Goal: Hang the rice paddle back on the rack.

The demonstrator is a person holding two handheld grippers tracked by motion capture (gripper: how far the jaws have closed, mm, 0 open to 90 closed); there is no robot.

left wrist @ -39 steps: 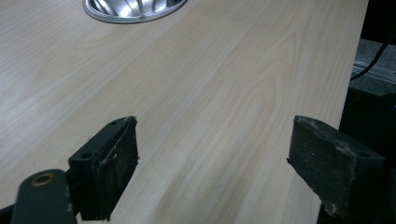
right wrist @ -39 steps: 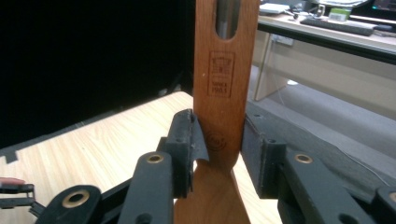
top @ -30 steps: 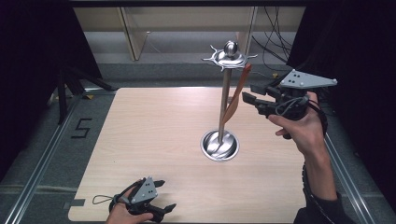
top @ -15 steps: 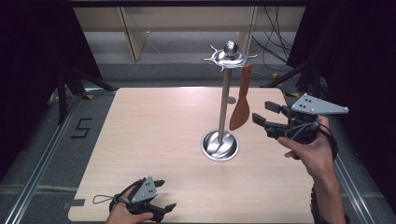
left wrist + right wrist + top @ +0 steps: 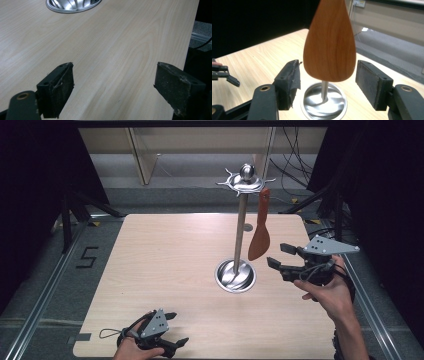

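Spatula (image 5: pixel 259 231) hung upright from the rack (image 5: pixel 240 235), swung back from its earlier tilt. Right gripper (image 5: pixel 281 257) was drawn lower, jaws wide; left gripper (image 5: pixel 174 328) rested, jaws wide.

The place is looking like a lab or recording studio set up for data capture rather than a home kitchen. Black curtains (image 5: pixel 35 195) are hanging along both sides, aluminium rails (image 5: pixel 45 290) are running along the grey floor with a number 5 (image 5: pixel 86 257) marked on it, and loose cables (image 5: pixel 292 175) are trailing beyond the far edge of the pale wooden table (image 5: pixel 165 270). Ahead of the fingers (image 5: pixel 282 265) of the right gripper (image 5: pixel 281 256), a lone metal utensil stand (image 5: pixel 240 230) is standing on that otherwise bare table, with plain light shelving (image 5: pixel 145 150) sitting behind it.
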